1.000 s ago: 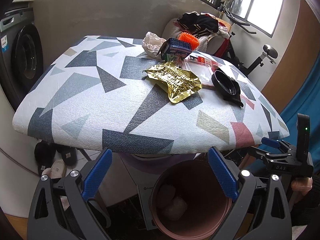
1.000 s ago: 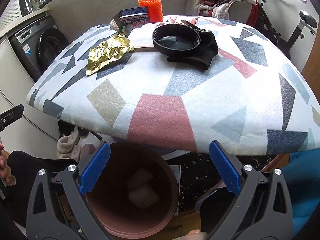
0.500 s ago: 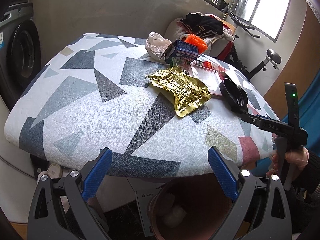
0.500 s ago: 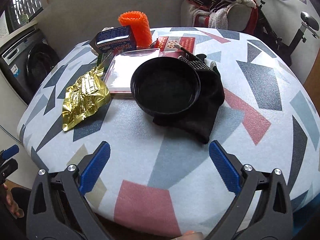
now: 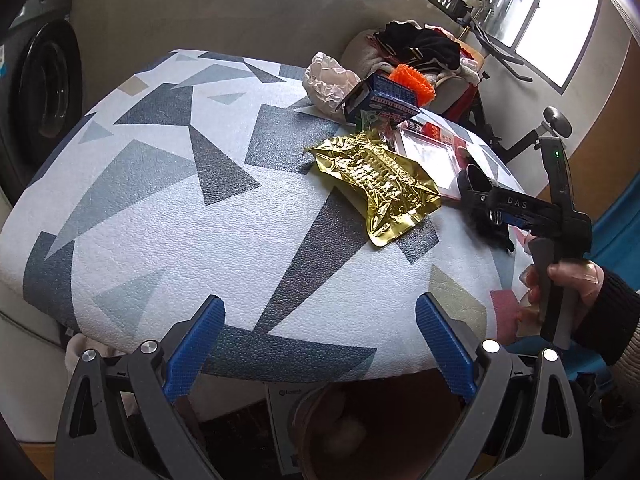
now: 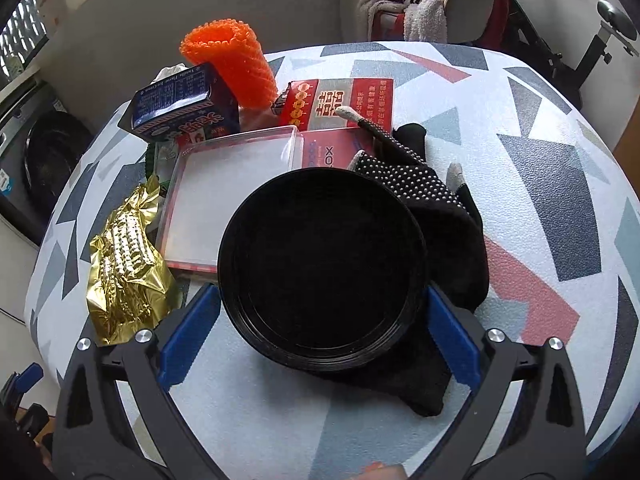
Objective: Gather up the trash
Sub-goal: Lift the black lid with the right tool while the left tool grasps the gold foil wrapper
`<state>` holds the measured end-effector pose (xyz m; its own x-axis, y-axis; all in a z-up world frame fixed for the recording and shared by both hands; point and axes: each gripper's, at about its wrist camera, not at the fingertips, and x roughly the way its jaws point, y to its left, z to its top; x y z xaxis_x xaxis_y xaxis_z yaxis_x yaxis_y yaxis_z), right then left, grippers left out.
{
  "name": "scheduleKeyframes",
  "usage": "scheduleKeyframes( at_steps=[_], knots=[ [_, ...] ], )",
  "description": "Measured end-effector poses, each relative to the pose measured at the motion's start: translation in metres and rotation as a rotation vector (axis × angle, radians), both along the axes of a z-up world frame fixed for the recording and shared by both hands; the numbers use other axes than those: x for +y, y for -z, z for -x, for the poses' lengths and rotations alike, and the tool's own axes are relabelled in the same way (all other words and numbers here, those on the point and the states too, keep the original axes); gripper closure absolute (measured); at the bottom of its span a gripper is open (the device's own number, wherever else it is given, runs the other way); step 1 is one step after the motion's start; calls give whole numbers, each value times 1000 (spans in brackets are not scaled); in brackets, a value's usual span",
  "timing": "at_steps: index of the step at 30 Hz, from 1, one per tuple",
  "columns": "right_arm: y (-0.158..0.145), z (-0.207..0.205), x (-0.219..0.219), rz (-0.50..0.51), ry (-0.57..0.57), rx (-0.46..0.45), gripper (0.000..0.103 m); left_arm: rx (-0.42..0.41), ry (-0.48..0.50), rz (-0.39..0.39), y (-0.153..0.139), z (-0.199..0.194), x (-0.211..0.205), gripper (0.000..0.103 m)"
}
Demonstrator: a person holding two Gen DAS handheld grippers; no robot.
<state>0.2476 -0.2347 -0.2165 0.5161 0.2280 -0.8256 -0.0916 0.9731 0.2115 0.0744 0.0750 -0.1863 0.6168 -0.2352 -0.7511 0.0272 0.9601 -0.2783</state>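
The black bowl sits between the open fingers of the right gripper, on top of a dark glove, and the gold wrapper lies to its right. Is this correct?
One detail is wrong. In the right wrist view the gold wrapper lies to the left of the black bowl, not its right. The rest stands: the bowl sits between the open fingers of the right gripper, on the dark glove.

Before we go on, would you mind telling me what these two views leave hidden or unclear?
- Bin, left wrist view: the table edge and the left gripper cover most of it; its pale contents are unidentifiable.
- Black glove, right wrist view: the black bowl covers part of it.
- Right gripper: whether its fingers touch the bowl is unclear.
- Red card: print too small.
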Motion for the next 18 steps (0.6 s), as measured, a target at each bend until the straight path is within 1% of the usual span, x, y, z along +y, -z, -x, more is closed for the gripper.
scheduleKeyframes(
  at_steps=[1,2,4,6,7,9,10,13,17,18],
  knots=[
    [-1,-2,-1,-19,4,5,6,2,-1,13,0,-2,0,9],
    [-1,-3,-4,-30,12,7,11,6,-2,28,0,-4,1,11],
    [-3,-3,-6,-49,5,10,11,18,0,59,1,-10,2,17],
    [-9,3,-5,-42,-18,-23,11,31,2,92,2,-16,2,28],
    [-13,7,-4,-28,-36,-40,11,36,-1,106,2,-19,2,30],
    [-21,16,-1,-13,-71,-74,11,49,-6,146,3,-27,3,37],
    [-25,20,0,-9,-84,-90,11,59,-12,167,3,-32,4,38],
    [-35,32,0,7,-109,-131,11,89,-23,252,7,-54,2,44],
    [-41,41,-4,-2,-108,-143,11,128,-68,313,17,-88,-2,55],
    [-42,42,-6,-7,-104,-143,11,133,-83,327,19,-96,-3,55]
  ],
)
